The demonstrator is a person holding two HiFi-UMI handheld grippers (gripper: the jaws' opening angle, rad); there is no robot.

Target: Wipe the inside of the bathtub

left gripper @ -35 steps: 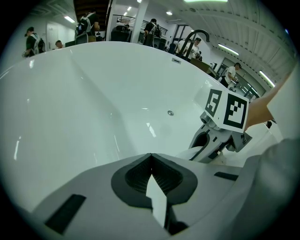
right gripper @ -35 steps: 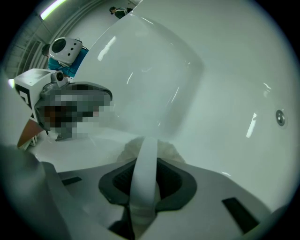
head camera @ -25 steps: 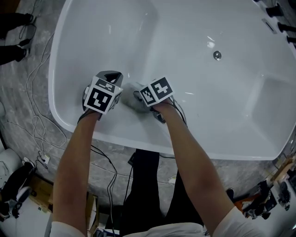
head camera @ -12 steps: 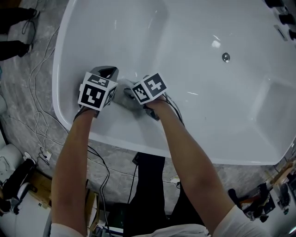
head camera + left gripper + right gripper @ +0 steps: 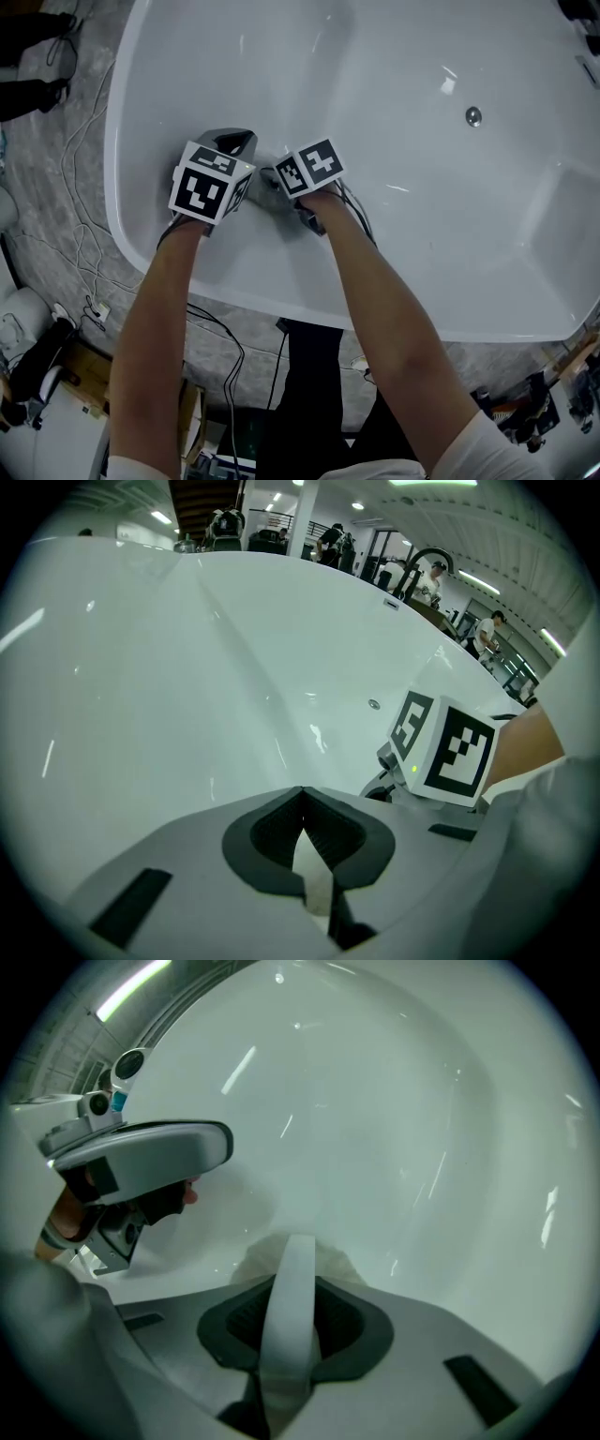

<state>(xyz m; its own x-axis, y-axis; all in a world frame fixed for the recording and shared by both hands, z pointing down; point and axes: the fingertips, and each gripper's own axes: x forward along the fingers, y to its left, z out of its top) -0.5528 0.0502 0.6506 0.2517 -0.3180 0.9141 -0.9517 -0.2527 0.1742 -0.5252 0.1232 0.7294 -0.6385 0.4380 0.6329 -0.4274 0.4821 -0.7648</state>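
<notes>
both grippers now sit nearer the left end of the bathtub and farther from the drain than a second ago. i read this as one wiping stroke carried along the near wall, with most of the basin left to cover.

the right gripper is clenched on the cloth, which lies bunched against the near wall close to the left end. the bunch has no clear long axis. its pinched pale fold runs straight out along the jaws, toward the tub's curved end.

the left gripper hangs just beside the right one. its jaws are closed at the tips, with nothing i can name between them.

the tub's long axis runs from my left to my right.
</notes>
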